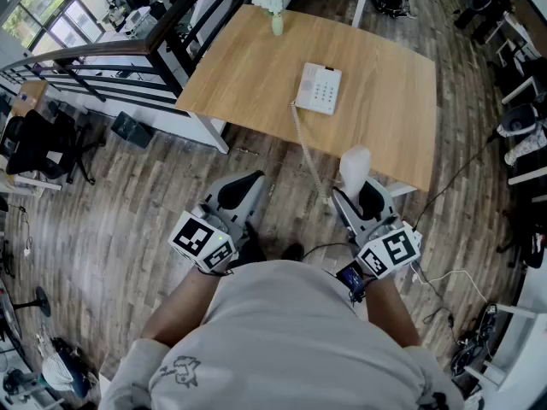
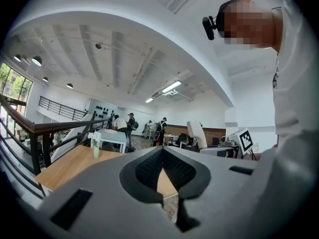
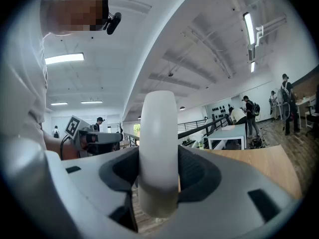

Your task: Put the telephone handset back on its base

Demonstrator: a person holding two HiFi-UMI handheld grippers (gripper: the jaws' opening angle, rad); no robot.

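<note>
The white telephone base [image 1: 320, 88] lies on the wooden table [image 1: 389, 109], with its coiled cord [image 1: 309, 156] running down off the near edge. My right gripper [image 1: 357, 196] is shut on the white handset [image 1: 355, 166], held upright in front of the table; in the right gripper view the handset [image 3: 158, 148] fills the gap between the pads. My left gripper [image 1: 242, 196] hangs to the left, short of the table, jaws shut with nothing in them [image 2: 163, 169].
A small vase with white flowers [image 1: 275, 11] stands at the table's far edge. A dark stair railing [image 1: 128, 54] runs at the left. Chairs and cables [image 1: 521, 135] crowd the right side. Wood floor lies between me and the table.
</note>
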